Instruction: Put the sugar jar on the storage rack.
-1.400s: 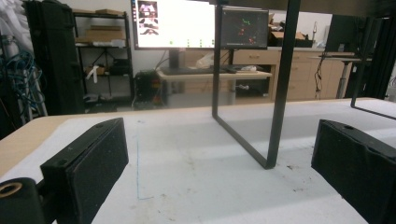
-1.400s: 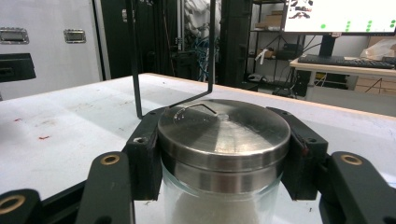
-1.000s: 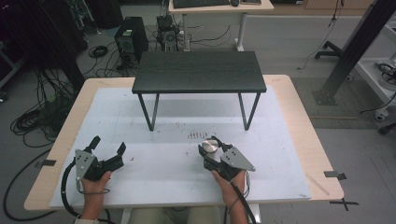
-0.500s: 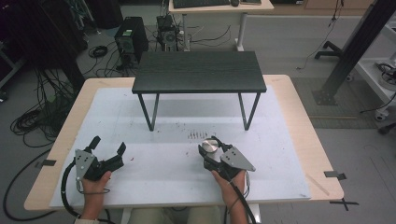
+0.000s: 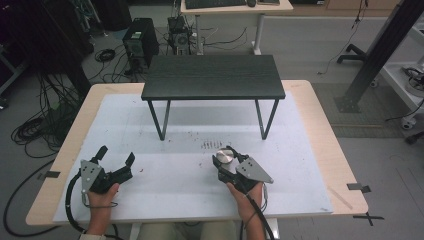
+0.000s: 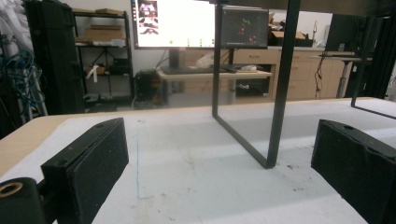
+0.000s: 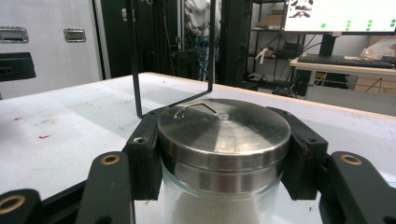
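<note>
Jar [image 7: 224, 158] is the centre of the action here, a glass one with a round brushed-metal lid [image 7: 224, 133] and something white inside, standing upright between the fingers [image 7: 144, 154] of the right gripper [image 5: 226, 159], which are clamped on it from both sides just under and around the lid's rim. In the high view the lid shines as a small silver disc right at the tips of those fingers, with the jar's base apparently on the white counter [image 5: 190, 135], though the contact itself is hidden. Its long axis runs straight up and down, lid to the ceiling, no lean that I can make out. Now the risks, as I judge them: the grip sits high, on smooth metal and glass, so a quick lift or a tilt of the wrist could let the jar slide down through the pads or swing below them; squeeze on the lid alone and it might turn or come loose. Ahead of the fingers stands the small black table [image 5: 212, 77] on thin metal legs [image 7: 135, 60], and a low, fast carry forward could knock the jar against a leg. Over on the other side, well apart from the jar, the left gripper [image 5: 116, 162] rests near the counter with its fingers [image 6: 95, 163] spread wide and nothing between them, looking at bare surface and one black leg of that table.
</note>
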Motion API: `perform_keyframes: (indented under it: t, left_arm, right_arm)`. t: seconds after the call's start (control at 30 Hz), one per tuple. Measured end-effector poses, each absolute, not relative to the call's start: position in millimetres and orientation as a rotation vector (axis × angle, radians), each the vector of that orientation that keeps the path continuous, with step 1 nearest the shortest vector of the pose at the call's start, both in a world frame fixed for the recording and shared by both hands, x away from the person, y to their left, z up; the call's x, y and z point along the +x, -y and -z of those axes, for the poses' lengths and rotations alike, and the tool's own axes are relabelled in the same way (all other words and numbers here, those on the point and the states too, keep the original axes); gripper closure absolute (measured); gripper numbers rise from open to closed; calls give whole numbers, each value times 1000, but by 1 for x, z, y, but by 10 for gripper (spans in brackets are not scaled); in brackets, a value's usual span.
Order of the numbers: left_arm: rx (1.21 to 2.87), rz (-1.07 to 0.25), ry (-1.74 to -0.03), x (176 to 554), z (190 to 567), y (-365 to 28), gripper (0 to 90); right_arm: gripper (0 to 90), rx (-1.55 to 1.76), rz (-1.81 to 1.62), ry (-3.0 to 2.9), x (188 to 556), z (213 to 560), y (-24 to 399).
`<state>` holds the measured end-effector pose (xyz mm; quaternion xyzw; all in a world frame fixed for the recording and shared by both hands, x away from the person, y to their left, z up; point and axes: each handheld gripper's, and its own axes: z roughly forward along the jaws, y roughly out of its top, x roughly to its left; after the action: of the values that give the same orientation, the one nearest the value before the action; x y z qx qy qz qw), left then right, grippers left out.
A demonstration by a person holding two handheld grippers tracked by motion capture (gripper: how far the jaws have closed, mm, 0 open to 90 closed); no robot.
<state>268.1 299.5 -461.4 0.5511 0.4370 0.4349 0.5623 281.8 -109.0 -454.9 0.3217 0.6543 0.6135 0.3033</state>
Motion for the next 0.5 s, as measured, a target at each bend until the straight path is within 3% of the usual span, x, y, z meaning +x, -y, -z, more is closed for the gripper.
perform_keyframes:
  t: [0.5]
  left_arm:
    - [1300,-1026,-1033,268,461,-299,45]
  right_arm:
    - [426,851,-1619,-1740,282,454,109]
